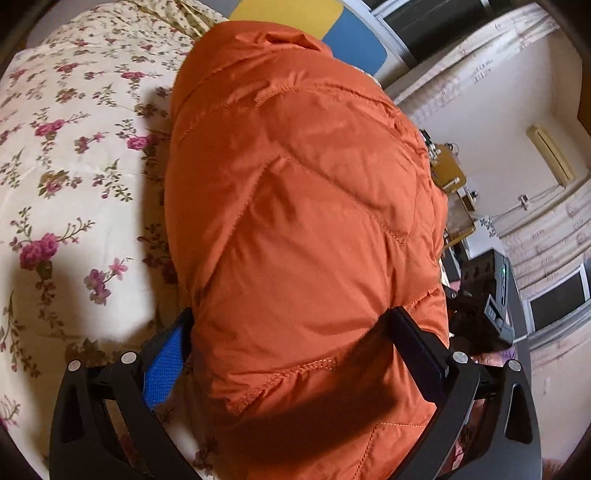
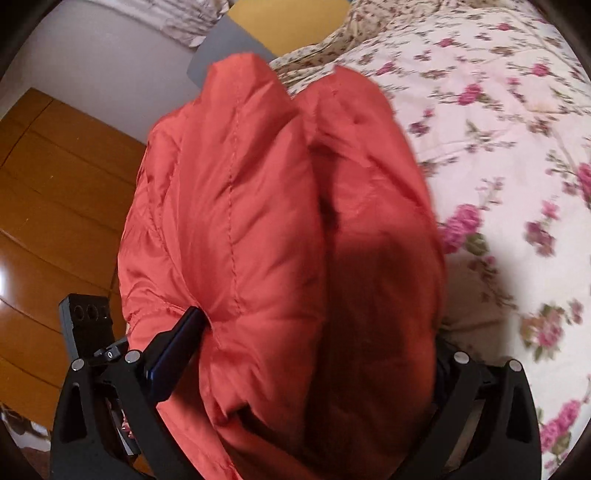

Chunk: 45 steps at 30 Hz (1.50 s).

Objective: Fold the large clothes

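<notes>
The left gripper (image 1: 291, 343), a black two-finger tool with a blue pad on one finger, has its fingers spread wide around a thick bundle of the orange quilted puffer jacket (image 1: 303, 221), the fabric filling the whole gap and pressed against both fingers. The right gripper (image 2: 317, 354), black as well, likewise grips a fat fold of the same jacket (image 2: 258, 229) between widely parted fingers; its right finger is mostly hidden behind the cloth. The padded jacket bulges up and away from both tools, its stitched seams showing, and in the right wrist view it splits into two puffy lobes with a dark crease between them. It hangs over a cream bedspread printed with pink roses (image 1: 66, 155), also seen at the right of the right wrist view (image 2: 498, 147). Beyond lie a glossy brown wooden floor (image 2: 55, 206) and a yellow-and-blue headboard panel (image 1: 332, 26).
</notes>
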### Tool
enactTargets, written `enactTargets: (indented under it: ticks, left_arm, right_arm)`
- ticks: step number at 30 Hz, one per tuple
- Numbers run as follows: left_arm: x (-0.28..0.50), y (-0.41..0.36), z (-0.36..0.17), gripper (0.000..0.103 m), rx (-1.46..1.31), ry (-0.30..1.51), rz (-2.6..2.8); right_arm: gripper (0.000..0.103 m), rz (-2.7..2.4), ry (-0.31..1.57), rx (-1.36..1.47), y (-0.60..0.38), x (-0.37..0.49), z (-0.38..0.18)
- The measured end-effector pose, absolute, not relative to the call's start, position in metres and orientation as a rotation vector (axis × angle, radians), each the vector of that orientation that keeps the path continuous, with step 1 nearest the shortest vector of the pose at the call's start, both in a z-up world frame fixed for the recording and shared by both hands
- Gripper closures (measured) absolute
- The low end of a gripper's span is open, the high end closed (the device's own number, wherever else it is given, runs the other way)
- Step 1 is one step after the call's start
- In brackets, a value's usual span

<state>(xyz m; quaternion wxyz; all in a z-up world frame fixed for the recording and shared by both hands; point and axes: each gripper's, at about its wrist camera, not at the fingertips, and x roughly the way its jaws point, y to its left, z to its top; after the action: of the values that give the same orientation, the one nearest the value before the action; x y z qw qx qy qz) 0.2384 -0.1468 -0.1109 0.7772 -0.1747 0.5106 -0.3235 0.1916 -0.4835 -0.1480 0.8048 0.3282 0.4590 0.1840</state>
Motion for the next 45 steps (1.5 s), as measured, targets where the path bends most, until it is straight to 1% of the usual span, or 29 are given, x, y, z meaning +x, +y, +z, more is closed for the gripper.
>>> enactTargets:
  ticks: [4,6,10,12,21,26,29,35,40,41,43,45]
  left_arm:
    - [0.223,-0.163,-0.096,0.003,-0.278,1.044,-0.667]
    - [0.213,-0.17,-0.088,0.004,-0.224,0.995,-0.661]
    - [0.195,-0.177,-0.069,0.009,-0.15,0.9,-0.669]
    - [0.19,-0.173,-0.06,0.012,-0.123,0.849,-0.665]
    - [0.17,-0.147,-0.035,0.021,-0.07,0.686,-0.603]
    - [0.162,-0.11,-0.02,0.023,-0.072,0.594,-0.55]
    - [0.163,-0.083,-0.016,0.023,-0.069,0.559,-0.502]
    - [0.172,-0.022,-0.015,0.023,-0.09,0.546,-0.385]
    - [0.179,0.038,-0.028,0.023,-0.124,0.551,-0.281]
    - [0.181,0.049,-0.033,0.023,-0.137,0.557,-0.261]
    - [0.184,0.067,-0.047,0.02,-0.177,0.586,-0.23]
    - [0.185,0.08,-0.065,0.009,-0.227,0.63,-0.194]
  right_arm:
    - [0.007,0.393,0.93,0.706,-0.478,0.186,-0.143]
    - [0.015,0.384,0.891,0.714,-0.478,0.18,-0.139]
    - [0.022,0.403,0.833,0.706,-0.476,0.164,-0.127]
    - [0.027,0.427,0.812,0.701,-0.471,0.16,-0.12]
    - [0.027,0.486,0.757,0.646,-0.414,0.166,-0.094]
    - [0.028,0.545,0.719,0.58,-0.364,0.182,-0.081]
    - [0.028,0.583,0.716,0.568,-0.329,0.204,-0.082]
    - [0.028,0.657,0.752,0.504,-0.245,0.252,-0.089]
    - [0.027,0.671,0.768,0.418,-0.188,0.275,-0.099]
    - [0.025,0.663,0.772,0.392,-0.18,0.28,-0.104]
    - [0.02,0.638,0.784,0.368,-0.172,0.287,-0.115]
    - [0.013,0.622,0.802,0.409,-0.171,0.291,-0.129]
